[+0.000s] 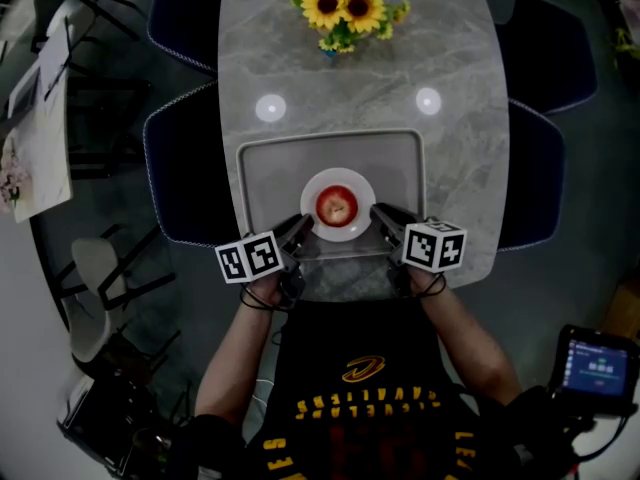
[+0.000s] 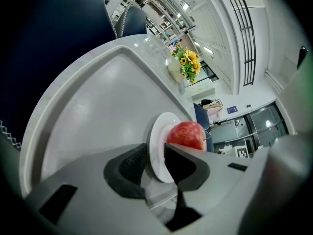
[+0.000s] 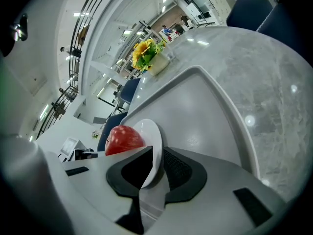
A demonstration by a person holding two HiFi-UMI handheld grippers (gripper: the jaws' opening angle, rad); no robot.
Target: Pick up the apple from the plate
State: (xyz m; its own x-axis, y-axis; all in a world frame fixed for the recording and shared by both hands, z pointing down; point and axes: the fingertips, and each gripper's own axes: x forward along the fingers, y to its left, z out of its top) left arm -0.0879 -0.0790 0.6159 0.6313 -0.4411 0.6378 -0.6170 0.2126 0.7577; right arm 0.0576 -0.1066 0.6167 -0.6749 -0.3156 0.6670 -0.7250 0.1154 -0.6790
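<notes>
A red apple [image 1: 336,206] sits in the middle of a small white plate [image 1: 338,175]. The plate stands on a grey tray [image 1: 270,178]. The tray lies by the near edge of the grey stone bench [image 1: 350,78], about halfway along it. A bunch of sunflowers [image 1: 343,3] stands at the far edge.

The left tool [image 1: 303,223] is at the plate's left side. The plate's rim runs between its two dark pads. They look to be pinching the rim, though it is hard to be sure they touch it. The right tool [image 1: 380,211] is at the plate's right side and has the rim between its pads the same way. Neither tool touches the apple.
</notes>
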